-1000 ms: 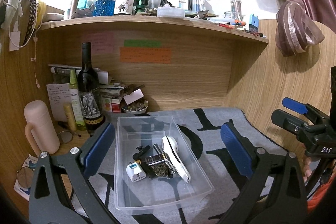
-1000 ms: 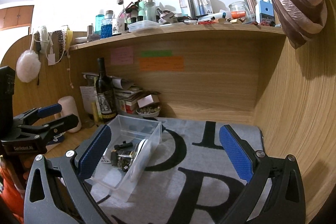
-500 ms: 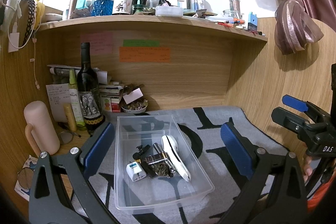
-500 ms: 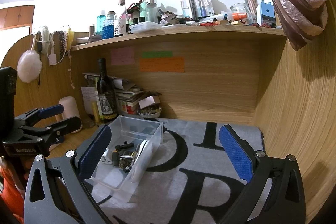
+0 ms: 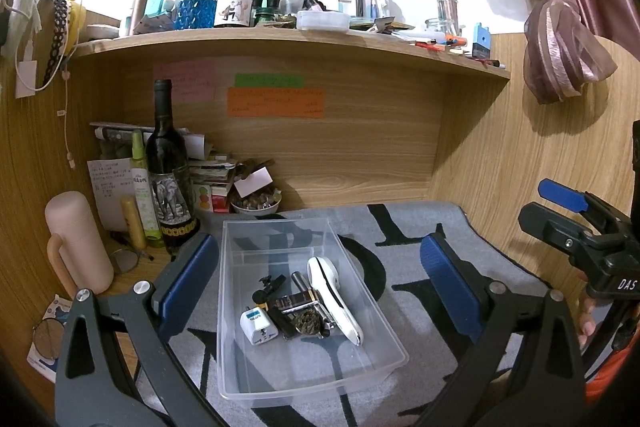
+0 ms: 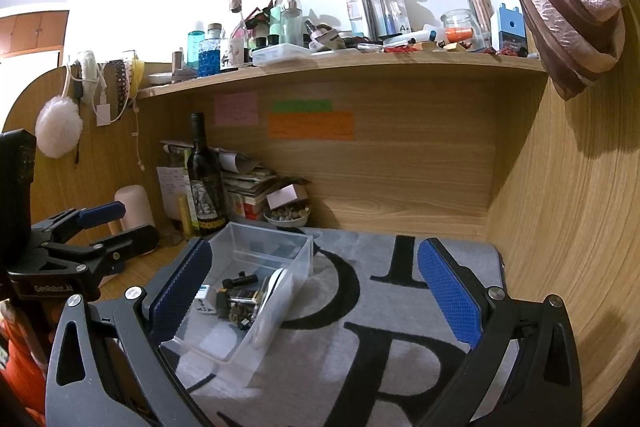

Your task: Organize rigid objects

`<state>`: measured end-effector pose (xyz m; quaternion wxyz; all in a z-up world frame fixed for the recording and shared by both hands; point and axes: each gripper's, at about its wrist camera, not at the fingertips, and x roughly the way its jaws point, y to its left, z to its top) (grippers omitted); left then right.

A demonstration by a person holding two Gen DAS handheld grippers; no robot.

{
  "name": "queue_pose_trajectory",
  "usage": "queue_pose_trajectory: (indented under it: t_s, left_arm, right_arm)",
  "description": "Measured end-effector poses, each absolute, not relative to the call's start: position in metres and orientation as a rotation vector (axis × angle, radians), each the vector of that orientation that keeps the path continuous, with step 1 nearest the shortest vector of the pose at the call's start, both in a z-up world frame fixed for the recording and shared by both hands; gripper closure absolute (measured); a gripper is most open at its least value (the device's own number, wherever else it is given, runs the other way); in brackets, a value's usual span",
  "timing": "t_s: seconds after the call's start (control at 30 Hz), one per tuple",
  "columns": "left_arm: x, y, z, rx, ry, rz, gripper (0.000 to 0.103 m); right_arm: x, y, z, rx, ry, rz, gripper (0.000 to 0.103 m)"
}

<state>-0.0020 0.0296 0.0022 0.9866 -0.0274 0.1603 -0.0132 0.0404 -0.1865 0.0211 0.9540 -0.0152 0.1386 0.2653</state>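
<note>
Desk alcove, wooden back panel and side walls. A grey mat [image 5: 412, 239] with large black letters covered the desk surface.

A clear plastic bin [image 5: 256, 383] sat on the mat, left of centre in the left wrist view. Inside it, gathered near the middle:
- white travel plug adapter [image 5: 259, 327], at the left of the cluster
- white handheld device [image 5: 334, 293] with a dark stripe, lying lengthwise along the right of the cluster
- small black clip-like piece [image 5: 269, 285], behind the adapter
- dark metal-and-brass item [image 5: 298, 311] between adapter and white device; could not tell what it was

Left gripper [image 5: 316, 285] hung above the bin, both blue-padded fingers spread wide, one on each side of the bin, nothing between them. It touched nothing.

Right gripper [image 6: 312, 293] was likewise spread wide and empty, above the mat just right of the bin [image 6: 280, 311]; its left finger overlapped the bin's near wall in the right wrist view, contact not clear. Part of a hand [image 5: 588, 319] showed under that gripper's handle at the right edge of the left view.

Behind the bin, against the back panel: a dark wine bottle [image 5: 168, 171] with an elephant label, a pale pink flask [image 5: 76, 239] to its left, a small bowl [image 5: 256, 203] of pebble-like bits to its right, stacked papers and boxes between. Pink, green and orange sticky notes [image 5: 276, 103] were stuck on the back panel. The shelf [image 5: 280, 39] above was crowded with bottles and jars. A knotted mauve curtain [image 5: 560, 55] hung at the right.
</note>
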Motion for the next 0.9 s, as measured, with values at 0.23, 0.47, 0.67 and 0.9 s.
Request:
queue_pose_trajectory:
  t_s: [0.23,0.47,0.67,0.9]
  left_arm:
    - [-0.0022,0.0291,0.0025,-0.055,0.322,-0.026,0.001]
    - [-0.0022,0.0294,0.0023,-0.059,0.320,-0.024,0.001]
    - [-0.0023,0.0293,0.0044,-0.076,0.318,-0.021,0.001]
    - [-0.0003,0.0326,0.0046,-0.088,0.325,-0.025,0.001]
  right_arm:
    - [0.0408,-0.1869,0.0211,-0.030,0.281,0.542,0.000]
    - [0.0412,-0.1875,0.0209,-0.032,0.281,0.543,0.000]
    - [0.0413,-0.1873,0.0208,-0.027,0.280,0.540,0.000]
    - [0.0413,-0.1866,0.0206,-0.026,0.282,0.537,0.000]
